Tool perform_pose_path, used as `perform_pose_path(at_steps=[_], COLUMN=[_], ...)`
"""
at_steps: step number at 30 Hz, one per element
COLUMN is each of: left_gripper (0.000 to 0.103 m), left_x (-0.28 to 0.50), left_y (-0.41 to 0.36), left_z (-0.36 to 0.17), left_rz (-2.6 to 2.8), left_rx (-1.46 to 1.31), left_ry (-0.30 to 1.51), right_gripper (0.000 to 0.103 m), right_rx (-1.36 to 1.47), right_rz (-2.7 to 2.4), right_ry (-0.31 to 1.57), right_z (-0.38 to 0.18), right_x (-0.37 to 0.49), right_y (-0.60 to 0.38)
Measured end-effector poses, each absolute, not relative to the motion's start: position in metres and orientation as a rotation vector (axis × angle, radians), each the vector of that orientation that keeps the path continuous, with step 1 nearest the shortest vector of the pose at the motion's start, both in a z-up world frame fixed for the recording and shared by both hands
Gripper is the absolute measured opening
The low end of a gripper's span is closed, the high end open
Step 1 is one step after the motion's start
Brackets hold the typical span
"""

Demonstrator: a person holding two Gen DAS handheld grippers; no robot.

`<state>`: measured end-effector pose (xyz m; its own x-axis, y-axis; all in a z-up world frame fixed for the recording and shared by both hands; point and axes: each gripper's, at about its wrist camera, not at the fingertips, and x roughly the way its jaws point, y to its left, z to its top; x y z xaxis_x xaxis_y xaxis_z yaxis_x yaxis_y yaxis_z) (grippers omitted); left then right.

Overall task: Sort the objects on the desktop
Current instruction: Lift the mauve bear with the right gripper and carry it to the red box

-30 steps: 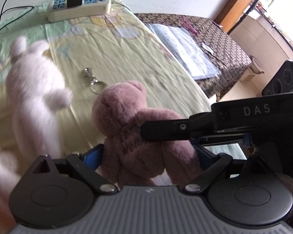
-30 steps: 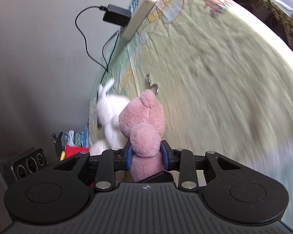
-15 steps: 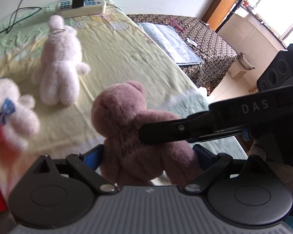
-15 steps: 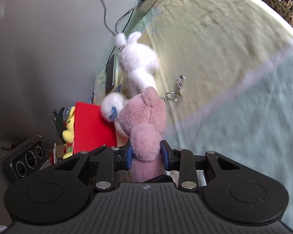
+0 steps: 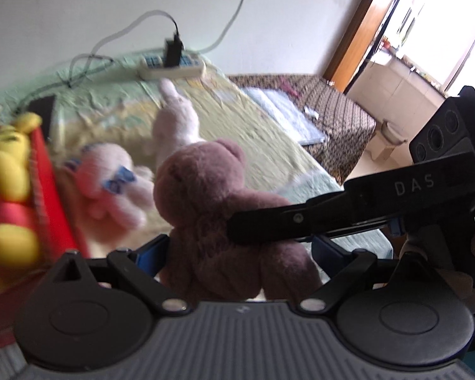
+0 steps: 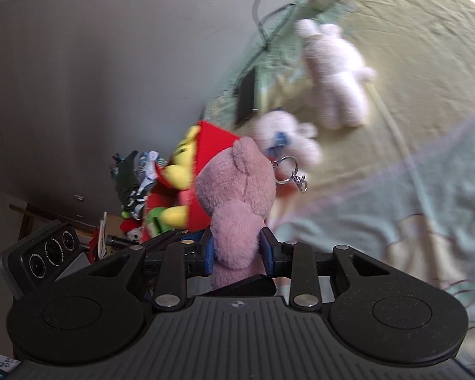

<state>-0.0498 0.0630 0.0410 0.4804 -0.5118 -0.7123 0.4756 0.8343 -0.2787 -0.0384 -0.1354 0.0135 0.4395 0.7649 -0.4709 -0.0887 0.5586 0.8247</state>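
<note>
The right gripper point(image 6: 237, 253) is clamped on the pink teddy bear point(image 6: 237, 196), its blue pads point(image 6: 266, 251) pressing into the plush body from both sides, so the bear hangs above the bed rather than lying on it. A small metal keyring point(image 6: 289, 174) dangles from the bear's head. In the left wrist view the same bear point(image 5: 218, 215) sits between the left gripper's point(image 5: 240, 253) blue pads point(image 5: 152, 253), which stand wide apart on either side of it; I cannot tell whether they actually touch the fur. The right gripper's black arm point(image 5: 348, 212), marked DAS, reaches across the bear's middle from the right side. Just beyond the bear, a red box point(image 6: 215, 145) stands at the edge of the bed with a yellow plush toy point(image 5: 8, 171) inside it. A pale pink plush with a blue bow point(image 5: 110, 183) lies on the yellow-green bedsheet point(image 5: 262, 145) right beside the box, and a white plush rabbit point(image 5: 175, 120) lies farther up the bed. A white power strip point(image 5: 171, 66) with a black plug in it rests near the wall.
</note>
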Motion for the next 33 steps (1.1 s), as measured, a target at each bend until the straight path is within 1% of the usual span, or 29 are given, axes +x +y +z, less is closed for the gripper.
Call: perform_pose_path(at_steps=[10,15,19,25,30,33], left_gripper=[0.095,0.095,0.095,0.095,0.095,0.095], left_x=[-0.065,-0.059,-0.046,-0.017,0.005,0.014], left_y=[0.141,0.185,0.22,0.267,0.292,0.299], left_z=[0.1,0.127,0.137,0.126,0.097,0.075], left_rz=[-0.612,-0.585,-0.557,-0.537,-0.525,-0.513], left_rx=[-0.052,-0.027,-0.03,-0.059,-0.128,-0.146], left_ry=[0.687,0.592,0.564,0.588,0.651,0.694], right_gripper=[0.032,0.032,0.032,0.031,0.031,0.031], right_rx=[0.706,0.649,0.621,0.601,0.566,0.568], right_rz=[0.679,0.727,0.752,0.757,0.73,0.711], right_ry=[0.813,0.721,0.668,0.666,0.694,0.739], right_z=[0.077,0.105,0.117,0.117,0.102,0.084], right_x=[-0.049,-0.039,-0.021,0.006,0.024,0.035], right_y=[-0.071,-0.032,0.001,0.046,0.075,0.085])
